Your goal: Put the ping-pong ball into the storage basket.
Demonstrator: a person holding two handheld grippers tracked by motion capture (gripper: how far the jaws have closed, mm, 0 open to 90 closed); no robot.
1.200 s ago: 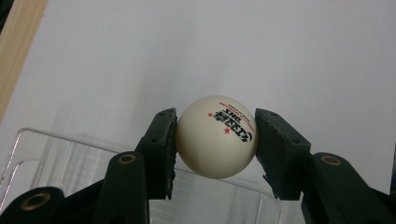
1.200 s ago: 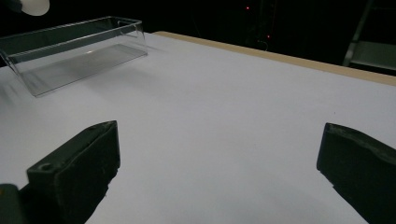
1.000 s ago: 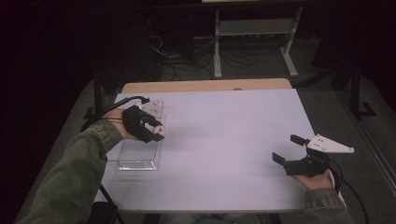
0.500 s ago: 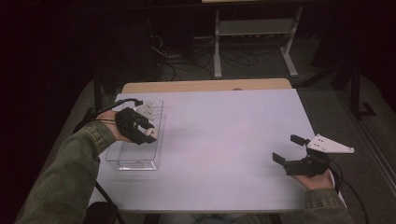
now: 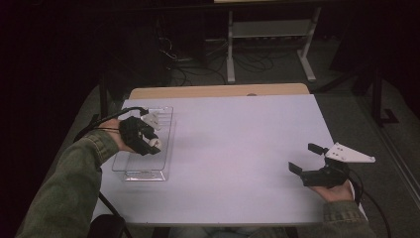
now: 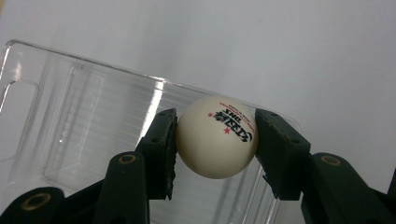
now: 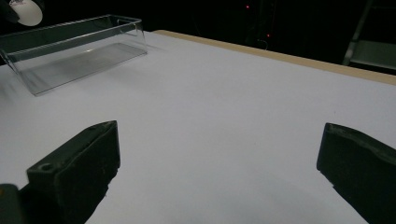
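Left tongs (image 6: pixel 215 140): closed on a white ball (image 6: pixel 217 136). One pad presses each side of the ball, and the black and red print on the ball faces the camera of the left gripper view. In the high view the left tongs (image 5: pixel 151 143) are held above a clear tray (image 5: pixel 166 148), with the ball (image 5: pixel 155 144) at their tip, over the tray's middle section. The ball is clear of the tray floor; the left gripper view shows the ribbed tray bottom (image 6: pixel 84 116) behind and beneath it.

Tray: transparent plastic, oblong, standing flat near the left edge of the worktop (image 5: pixel 237 148), its long side running away from the person. Its walls are upright. In the right gripper view the tray (image 7: pixel 70 51) appears far off at upper left, with the ball (image 7: pixel 27 11) above its near end.

Right tongs (image 5: pixel 310 158): open, nothing between the jaws. In the right gripper view the two black jaws stand wide apart, with bare worktop (image 7: pixel 219 121) between them. In the high view the right hand (image 5: pixel 334 191) rests at the near right corner of the worktop, well apart from the tray, and the tongs point toward the left side of the worktop. The grey plate (image 5: pixel 349 153) sits on top of this gripper.

Worktop: pale, flat surface with a wooden strip (image 5: pixel 218 91) along its far edge.
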